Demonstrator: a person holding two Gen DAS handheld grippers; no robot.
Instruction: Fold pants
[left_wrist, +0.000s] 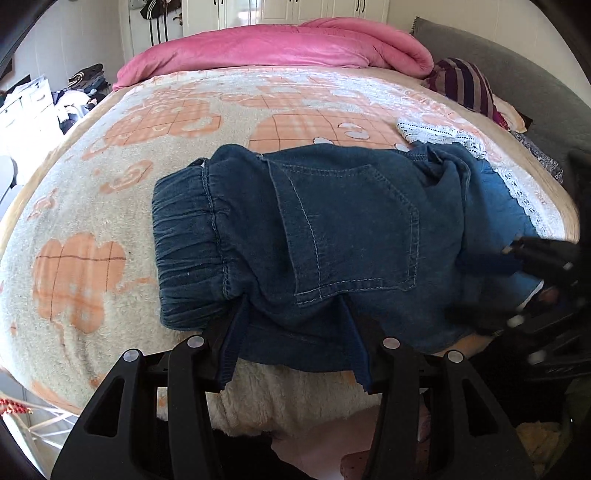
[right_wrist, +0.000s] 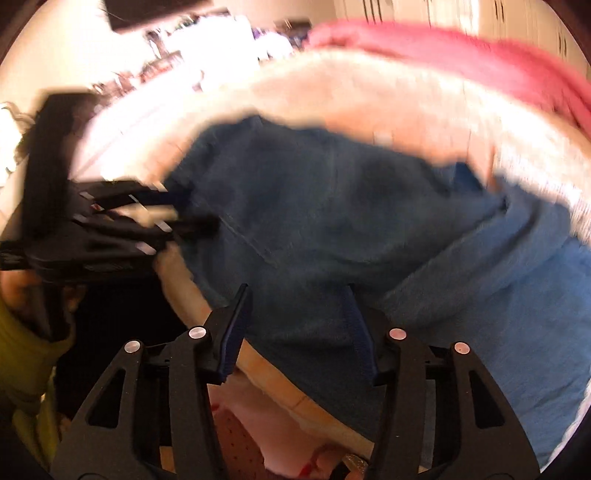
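Dark blue denim pants (left_wrist: 325, 236) lie folded on the bed's fleece blanket (left_wrist: 110, 206), elastic waistband to the left, back pocket up. My left gripper (left_wrist: 295, 306) is open at the pants' near edge, its fingers (left_wrist: 236, 343) wide apart over the fabric. My right gripper (left_wrist: 532, 254) shows blurred at the right end of the pants. In the right wrist view, which is blurred, the right gripper (right_wrist: 295, 295) is open over the pants (right_wrist: 332, 206), and the left gripper (right_wrist: 184, 210) shows at the left edge.
A pink duvet (left_wrist: 280, 48) is bunched at the far end of the bed. A striped pillow (left_wrist: 465, 81) and white lace cloth (left_wrist: 443, 136) lie at the right. Clutter and drawers (left_wrist: 33, 103) stand at the left wall.
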